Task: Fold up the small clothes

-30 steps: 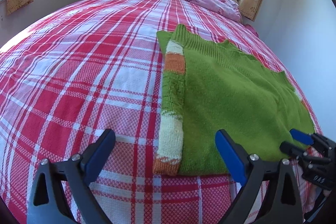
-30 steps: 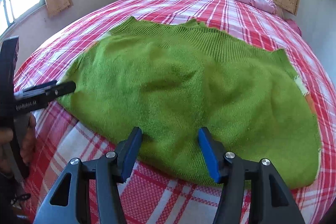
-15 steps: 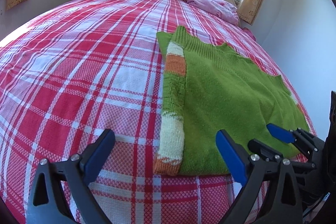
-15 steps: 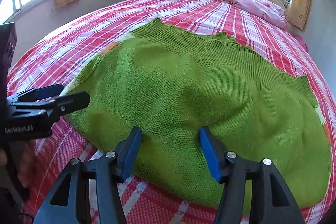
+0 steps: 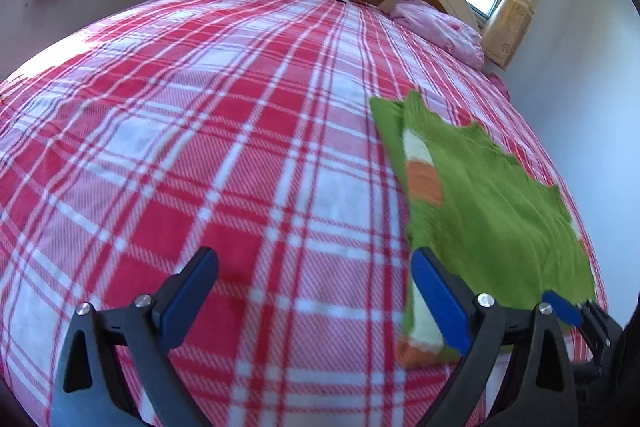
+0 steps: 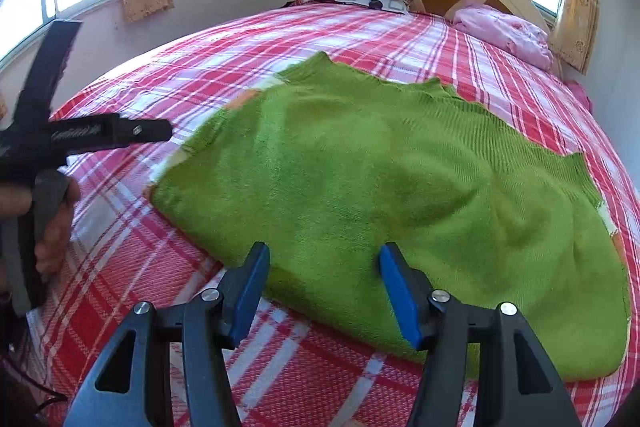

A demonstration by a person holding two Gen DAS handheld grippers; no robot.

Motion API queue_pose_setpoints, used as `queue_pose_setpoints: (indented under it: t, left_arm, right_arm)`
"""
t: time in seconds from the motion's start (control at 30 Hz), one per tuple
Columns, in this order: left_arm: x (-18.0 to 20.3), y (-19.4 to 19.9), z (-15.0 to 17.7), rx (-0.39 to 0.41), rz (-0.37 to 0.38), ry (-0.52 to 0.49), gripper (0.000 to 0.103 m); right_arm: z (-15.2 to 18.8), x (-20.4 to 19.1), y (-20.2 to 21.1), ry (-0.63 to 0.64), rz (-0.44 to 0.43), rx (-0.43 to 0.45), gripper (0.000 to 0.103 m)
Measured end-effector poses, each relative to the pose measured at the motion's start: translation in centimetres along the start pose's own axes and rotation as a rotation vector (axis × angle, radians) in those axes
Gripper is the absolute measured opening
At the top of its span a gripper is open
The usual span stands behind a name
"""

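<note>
A green sweater (image 6: 380,187) lies flat on the red plaid bedspread (image 5: 200,147), its sleeves apparently already folded in so that it forms a rough rectangle with a striped cream and orange sleeve edge (image 5: 420,163) showing along one side. The right gripper (image 6: 324,291) hangs over the near hem with its jaws apart and nothing between them; the cloth lies just ahead of and below its blue pads. The left gripper (image 5: 314,295) is likewise released and empty, poised over bare bedspread, with the sweater off to its right and the striped edge just beyond its right-hand finger. In the right view the left gripper's black finger (image 6: 120,131) points toward the sweater's near left corner, not touching it, and the person's hand (image 6: 52,223) shows on its handle. The step in hand looks like taking hold of the near hem to fold the body over toward the collar. To do it well, each gripper should come down on its own hem corner, pinching every layer there, sleeve included, so the fold does not slip open. The corners should be lifted together and level, carried over the sweater and laid edge to edge with the collar, then let go only once the cloth rests flat.
</note>
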State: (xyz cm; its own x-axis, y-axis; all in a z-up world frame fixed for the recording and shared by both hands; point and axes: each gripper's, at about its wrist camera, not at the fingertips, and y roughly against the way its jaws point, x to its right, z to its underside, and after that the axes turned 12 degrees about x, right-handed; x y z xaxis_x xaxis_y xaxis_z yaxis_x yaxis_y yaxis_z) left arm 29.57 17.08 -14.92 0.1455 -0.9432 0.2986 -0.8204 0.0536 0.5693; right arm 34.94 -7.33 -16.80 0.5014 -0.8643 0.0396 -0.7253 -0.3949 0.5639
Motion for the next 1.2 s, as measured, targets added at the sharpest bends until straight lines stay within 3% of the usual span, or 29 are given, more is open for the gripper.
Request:
queue_pose_setpoints:
  t: [0.2,0.27,0.4,0.47,0.5,0.73,0.97,1.2]
  left_arm:
    - [-0.2,-2.2,-1.4,-0.035,0.032,0.028,0.097]
    - [0.0,-2.7,-1.5,-0.048,0.061,0.042,0.092]
    - [1.1,-4.2,-2.6,-0.061,0.147,0.044,0.090]
    - [1.4,-5.7,-3.4,-0.083,0.216,0.054,0.082]
    - [1.5,-6.3,-3.7,-0.086,0.226,0.071,0.075]
    - [2.5,-9.8,-5.1,-0.122,0.378,0.183,0.075]
    - [4.3,-12.3,-6.4,-0.114,0.378,0.142,0.075]
    - [4.2,-13.2,-6.7,-0.103,0.431,0.135,0.075]
  right_arm:
    - [-0.6,-3.8,0.3,0.116,-0.044,0.026,0.059]
    - [-0.5,-5.5,0.1,0.178,-0.049,0.032,0.059]
    - [-0.1,-8.6,-0.7,0.296,-0.054,0.037,0.059]
    - [0.1,-9.4,-1.5,0.332,-0.048,0.019,0.059]
    - [0.0,-9.5,-1.9,0.336,-0.043,0.007,0.059]
    - [-0.5,-9.5,-3.0,0.328,-0.020,-0.003,0.058]
    - [-1.3,-10.4,-4.0,0.337,-0.025,-0.002,0.054]
    - [-1.5,-10.2,-4.7,0.329,-0.045,-0.007,0.052]
